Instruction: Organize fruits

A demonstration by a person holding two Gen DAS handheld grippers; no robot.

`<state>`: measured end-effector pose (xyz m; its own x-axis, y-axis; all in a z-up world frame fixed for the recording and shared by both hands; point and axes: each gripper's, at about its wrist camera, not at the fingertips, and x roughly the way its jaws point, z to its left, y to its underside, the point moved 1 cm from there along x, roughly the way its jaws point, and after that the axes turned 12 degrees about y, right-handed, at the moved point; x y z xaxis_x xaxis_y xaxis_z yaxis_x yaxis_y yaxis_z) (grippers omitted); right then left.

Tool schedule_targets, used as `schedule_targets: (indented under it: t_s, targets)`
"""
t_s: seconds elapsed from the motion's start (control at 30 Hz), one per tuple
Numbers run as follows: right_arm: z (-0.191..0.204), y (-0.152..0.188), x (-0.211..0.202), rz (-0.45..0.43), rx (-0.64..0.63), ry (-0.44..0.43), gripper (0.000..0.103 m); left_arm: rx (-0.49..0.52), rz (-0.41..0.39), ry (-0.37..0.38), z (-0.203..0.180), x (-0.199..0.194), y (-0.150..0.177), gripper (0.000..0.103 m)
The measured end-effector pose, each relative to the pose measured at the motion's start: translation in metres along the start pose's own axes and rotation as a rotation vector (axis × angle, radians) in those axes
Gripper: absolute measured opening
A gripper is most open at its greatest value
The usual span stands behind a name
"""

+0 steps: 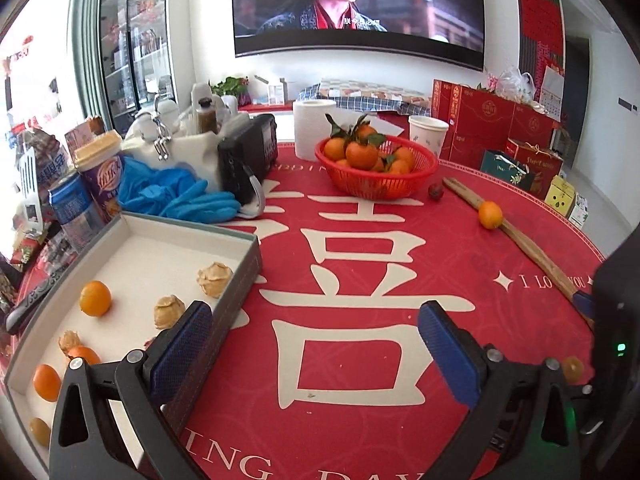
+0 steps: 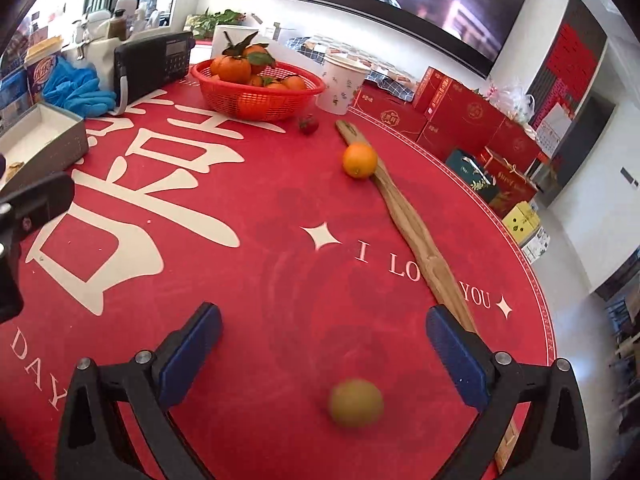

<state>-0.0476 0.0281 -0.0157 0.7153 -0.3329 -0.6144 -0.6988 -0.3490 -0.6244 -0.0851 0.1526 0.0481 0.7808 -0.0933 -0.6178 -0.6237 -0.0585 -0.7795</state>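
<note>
Left wrist view: the left gripper (image 1: 316, 344) hangs open and empty beside the shallow grey cardboard tray (image 1: 244, 276) holding small orange fruits (image 1: 95, 298).

Right wrist view: the right gripper (image 2: 324, 344) gapes wide above a blurred yellow-green round fruit (image 2: 355, 402) on the red tablecloth (image 2: 280, 208). Collecting seems underway; next, lower and close on it.

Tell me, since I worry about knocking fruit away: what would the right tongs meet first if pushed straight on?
Probably the blurred yellow-green fruit, lying on the red tablecloth between the open right tongs. Depth is hard to judge.
</note>
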Motion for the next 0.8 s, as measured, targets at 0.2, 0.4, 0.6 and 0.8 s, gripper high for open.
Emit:
schedule_targets:
  t_s: [0.2, 0.4, 0.6, 0.8]
  targets:
    - [0.025, -0.024, 0.006, -0.013, -0.021, 0.042, 0.103, -0.067, -0.034, -0.044, 0.019, 0.003, -0.005, 0.102]
    - [0.032, -0.024, 0.002, -0.037, -0.052, 0.092, 0.103, -0.063, 0.016, -0.059, 0.021, 0.013, 0.005, 0.102]
    - [0.033, -0.023, -0.001, -0.045, -0.064, 0.109, 0.103, -0.072, 0.018, -0.066, 0.021, 0.013, 0.006, 0.102]
    - [0.03, -0.024, 0.001, -0.034, -0.05, 0.085, 0.103, -0.082, 0.033, -0.052, 0.019, 0.017, 0.006, 0.102]
